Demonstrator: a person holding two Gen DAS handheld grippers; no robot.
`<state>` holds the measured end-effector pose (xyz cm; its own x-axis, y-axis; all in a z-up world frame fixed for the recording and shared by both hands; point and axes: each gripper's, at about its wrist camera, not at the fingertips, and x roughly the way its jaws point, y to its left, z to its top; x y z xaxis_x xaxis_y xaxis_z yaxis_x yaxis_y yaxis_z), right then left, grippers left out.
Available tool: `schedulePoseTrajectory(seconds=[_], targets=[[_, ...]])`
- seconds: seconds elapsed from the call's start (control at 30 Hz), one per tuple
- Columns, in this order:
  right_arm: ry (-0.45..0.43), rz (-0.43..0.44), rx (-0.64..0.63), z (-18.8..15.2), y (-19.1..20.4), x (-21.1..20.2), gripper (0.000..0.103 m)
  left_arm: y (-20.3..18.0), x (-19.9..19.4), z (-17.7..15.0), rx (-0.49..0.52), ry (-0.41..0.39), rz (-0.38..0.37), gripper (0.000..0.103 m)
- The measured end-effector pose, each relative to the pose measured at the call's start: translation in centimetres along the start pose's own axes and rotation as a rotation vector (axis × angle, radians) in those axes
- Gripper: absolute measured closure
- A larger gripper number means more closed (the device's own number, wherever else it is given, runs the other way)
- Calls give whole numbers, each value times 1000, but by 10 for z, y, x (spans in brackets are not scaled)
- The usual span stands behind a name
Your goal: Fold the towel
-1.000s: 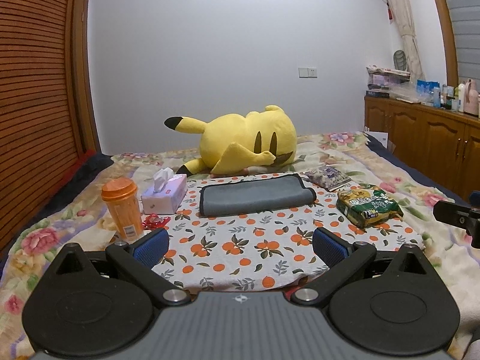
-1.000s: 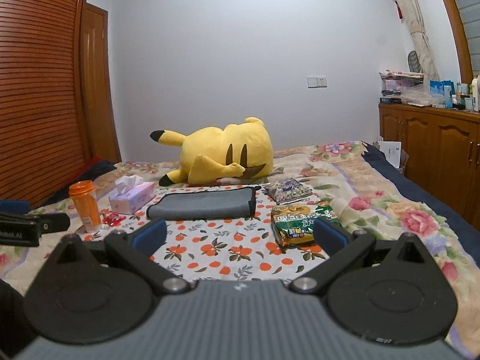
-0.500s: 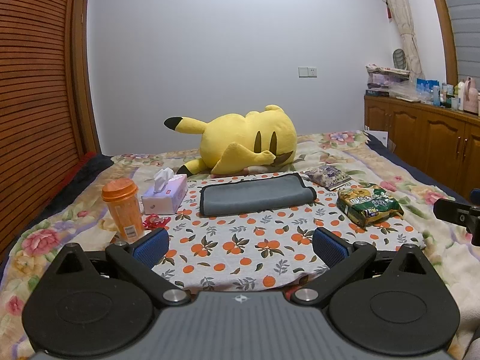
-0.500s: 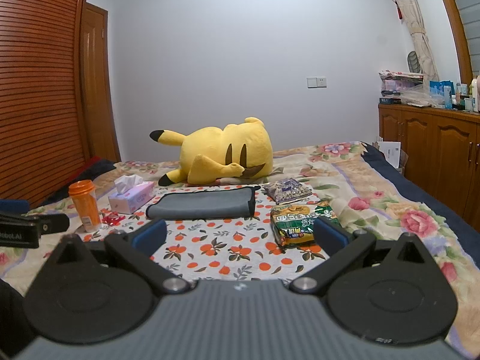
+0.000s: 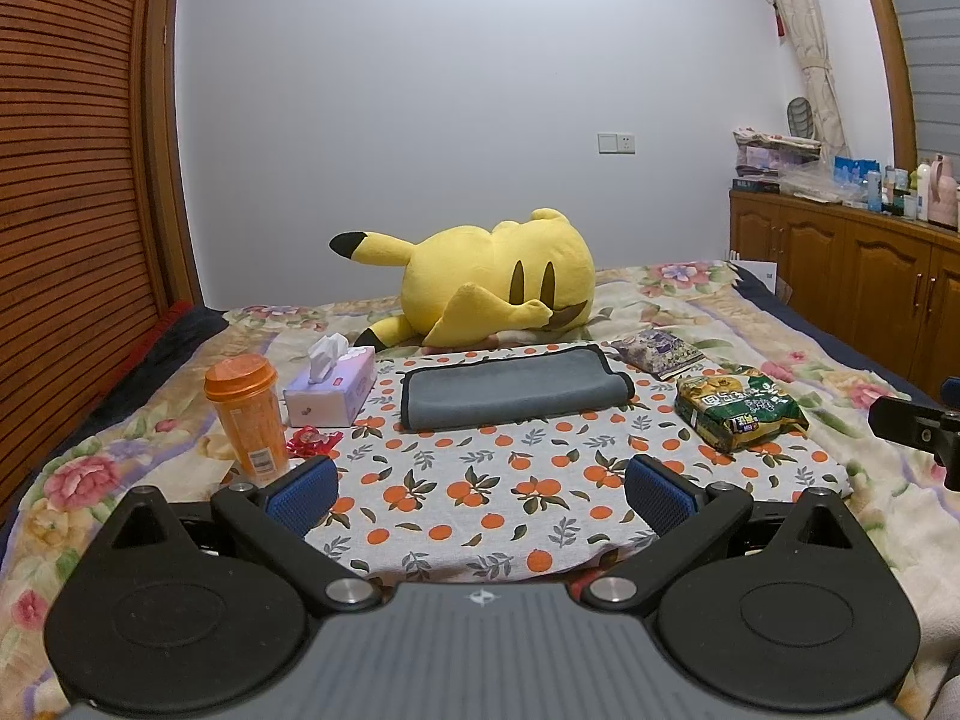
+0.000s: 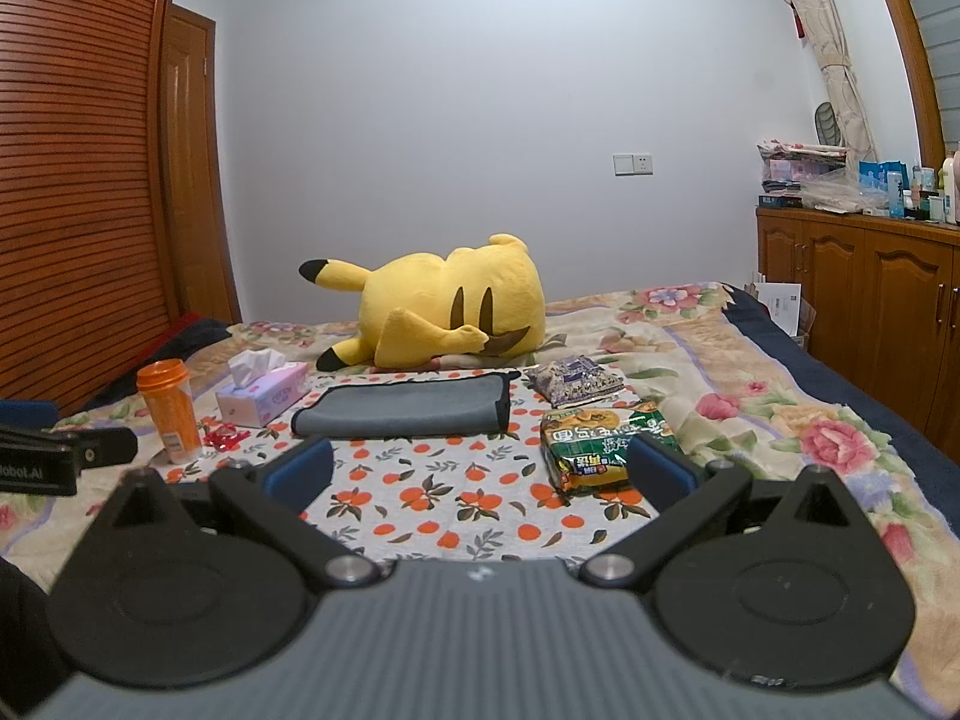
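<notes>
Change: nothing is moving between the earlier frames and now; both grippers are hovering as before.
Left gripper point(image 5: 480, 489): gaping wide, gripping nothing.
Right gripper point(image 6: 480, 471): gaping wide, empty.
Towel point(image 5: 510, 387): lying folded on the cloth point(image 5: 480, 480), well ahead, untouched.
Meaning: folding is looking finished, or paused.

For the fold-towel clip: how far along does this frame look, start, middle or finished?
Late, or possibly before the start. Done: the grey towel lies as a flat, narrow, doubled-over rectangle on the orange-print cloth. In hand: nothing; the left gripper and right gripper are both open and short of the towel. Left: perhaps one more fold, though whether it is required cannot be told.
</notes>
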<state>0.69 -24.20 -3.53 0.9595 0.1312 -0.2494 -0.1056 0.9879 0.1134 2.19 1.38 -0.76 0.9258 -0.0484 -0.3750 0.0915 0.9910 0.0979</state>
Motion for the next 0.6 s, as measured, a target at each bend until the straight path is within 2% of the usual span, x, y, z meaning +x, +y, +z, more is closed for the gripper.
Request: schedulePoseTrajectory(seconds=[0.6], targets=[[0, -2, 2, -1, -1, 0, 0, -1, 0, 0, 0, 0, 0, 0]])
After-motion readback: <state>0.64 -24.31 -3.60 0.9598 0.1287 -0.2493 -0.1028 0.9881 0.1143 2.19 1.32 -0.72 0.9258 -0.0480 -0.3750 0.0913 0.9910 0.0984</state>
